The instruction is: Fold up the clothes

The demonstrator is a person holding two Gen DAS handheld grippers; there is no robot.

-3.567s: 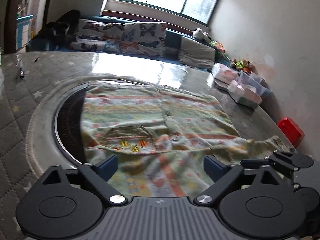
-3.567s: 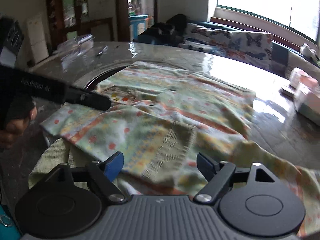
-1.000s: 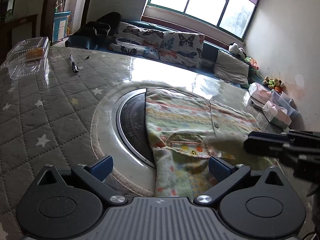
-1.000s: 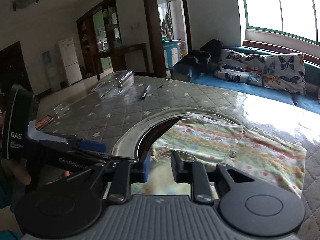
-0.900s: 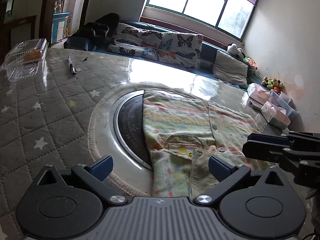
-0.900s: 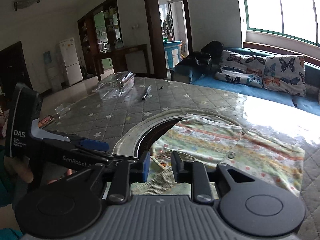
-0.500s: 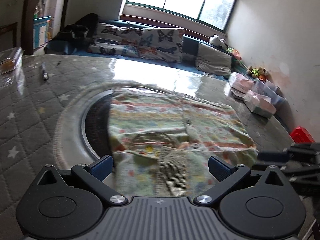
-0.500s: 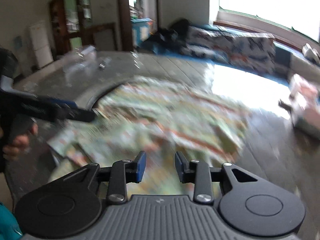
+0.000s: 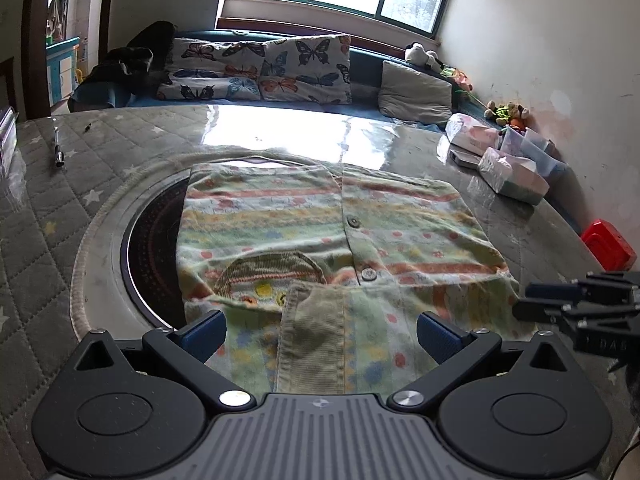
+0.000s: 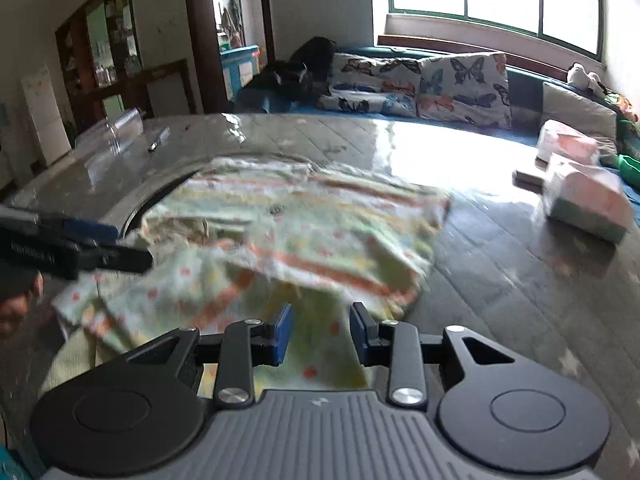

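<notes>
A pastel striped child's shirt (image 9: 320, 216) with buttons and a corduroy pocket lies flat on the quilted table, partly over a round dark recess (image 9: 152, 240). A sleeve with a corduroy cuff (image 9: 312, 344) is folded across its near hem. My left gripper (image 9: 320, 334) hovers wide open over that cuff, holding nothing. The right gripper (image 9: 524, 303) is at the shirt's right edge. In the blurred right wrist view, my right gripper (image 10: 322, 334) stands narrowly open above the shirt (image 10: 304, 240), with cloth lying below the gap. The left gripper (image 10: 134, 246) shows at the left.
Wrapped tissue packs (image 9: 512, 176) and a red box (image 9: 608, 244) sit at the table's right side. A pen (image 9: 59, 148) and a clear plastic box (image 10: 116, 128) lie far left. A sofa with butterfly cushions (image 9: 260, 68) runs behind the table. A hand (image 10: 16, 304) shows at the left edge.
The right gripper, shut on the raised sleeve a second ago, swung right and down; the sleeve now lies across the hem and its jaws stand wider. The left gripper stayed open.
</notes>
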